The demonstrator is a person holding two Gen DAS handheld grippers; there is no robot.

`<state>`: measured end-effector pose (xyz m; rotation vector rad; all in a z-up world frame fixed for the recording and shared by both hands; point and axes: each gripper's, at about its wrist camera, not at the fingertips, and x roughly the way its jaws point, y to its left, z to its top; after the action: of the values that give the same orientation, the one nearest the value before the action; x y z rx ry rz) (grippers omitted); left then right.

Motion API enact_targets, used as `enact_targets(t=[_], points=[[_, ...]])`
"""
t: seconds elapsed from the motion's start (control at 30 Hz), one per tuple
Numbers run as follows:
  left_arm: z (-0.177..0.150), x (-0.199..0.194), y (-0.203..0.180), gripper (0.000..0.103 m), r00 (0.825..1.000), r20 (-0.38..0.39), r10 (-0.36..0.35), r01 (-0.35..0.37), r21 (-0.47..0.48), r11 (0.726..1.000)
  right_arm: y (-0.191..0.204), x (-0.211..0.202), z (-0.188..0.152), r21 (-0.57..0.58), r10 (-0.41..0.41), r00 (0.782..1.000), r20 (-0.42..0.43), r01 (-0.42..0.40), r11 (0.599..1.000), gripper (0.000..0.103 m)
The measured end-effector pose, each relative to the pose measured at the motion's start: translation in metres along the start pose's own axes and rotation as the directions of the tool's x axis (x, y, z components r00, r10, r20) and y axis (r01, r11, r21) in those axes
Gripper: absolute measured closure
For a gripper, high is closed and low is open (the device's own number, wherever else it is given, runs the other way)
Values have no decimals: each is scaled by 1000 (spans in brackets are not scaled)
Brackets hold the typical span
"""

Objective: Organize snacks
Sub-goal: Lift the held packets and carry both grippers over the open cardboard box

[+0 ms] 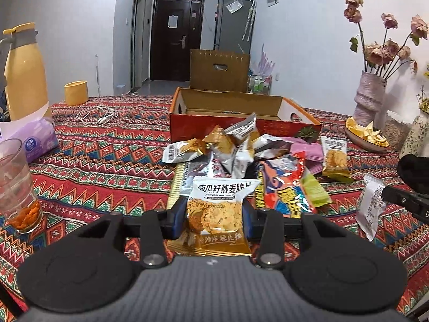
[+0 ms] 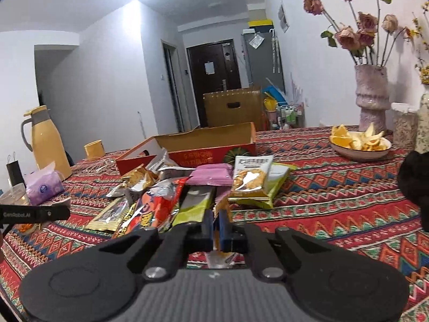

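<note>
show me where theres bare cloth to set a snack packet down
Bare cloth lies between the snack pile and the peel bowl, and between the pile and the tissue pack. Crowded: in front of the red box, where packets overlap.

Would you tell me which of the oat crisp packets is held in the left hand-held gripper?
The near oat crisp packet, between the left hand-held gripper fingers; the other lies beside the pile.

The white-and-gold oat crisp packet (image 1: 214,209) at lower centre of the left wrist view reads "南瓜籽燕麦脆片". At the left edge of the right wrist view, the black gripper bar (image 2: 34,213) carries "GenRobot.AI".
</note>
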<state>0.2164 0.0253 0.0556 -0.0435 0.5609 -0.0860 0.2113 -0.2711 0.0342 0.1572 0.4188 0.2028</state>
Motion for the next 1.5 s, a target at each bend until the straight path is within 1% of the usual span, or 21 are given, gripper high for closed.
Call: enact_targets(t=[0.07,0.17,0.27,0.37,0.5,0.6,0.7,0.77,0.87,0.97,1.1,1.13,1.27,1.37,1.4,1.5], points=[[1,-1,-3,62,1000,4,5,-5,6,1000,-3,-8,2,-3,3,1000,16,-3,1000,100],[6,0,-4,62,1000,11,12,-12,7,1000,-4,-17,8,-37,9,999,41,-7,999,101],[14,3,-5,62,1000,17,13,-13,12,1000,-4,-19,15,-55,8,998,61,-4,998,101],[29,6,-8,62,999,35,23,-24,34,999,-5,-15,29,-79,18,997,74,-12,997,101],[56,7,-9,62,996,88,20,-24,41,999,-3,-8,61,-197,34,994,103,-13,980,101],[83,13,-6,62,993,116,10,-16,49,999,-7,5,91,-225,85,992,97,-61,972,101],[113,25,-3,62,989,151,-5,-4,54,999,-8,25,120,-265,108,988,107,-77,961,101],[132,37,-1,62,984,180,9,-21,64,998,-11,43,141,-280,125,985,118,-88,956,101],[153,63,0,62,977,209,40,-58,78,995,-18,84,164,-290,122,984,127,-81,954,101],[174,99,7,62,978,197,63,-75,53,996,-27,127,179,-266,121,987,109,-88,960,101],[196,149,8,62,977,192,94,-105,48,993,-39,188,194,-232,118,990,81,-96,968,101],[200,164,9,62,977,184,103,-112,39,993,-41,202,196,-225,115,991,76,-95,970,101],[215,231,16,62,990,94,106,-107,7,994,-48,263,204,-196,99,995,30,-92,976,101],[213,272,24,62,993,64,103,-102,-21,995,-51,312,204,-187,75,997,-16,-77,979,100],[212,286,28,62,992,50,113,-111,-35,993,-51,325,202,-182,69,997,-31,-74,981,100],[206,317,38,62,991,7,131,-130,-65,989,-53,364,194,-170,14,997,-74,-26,985,100]])
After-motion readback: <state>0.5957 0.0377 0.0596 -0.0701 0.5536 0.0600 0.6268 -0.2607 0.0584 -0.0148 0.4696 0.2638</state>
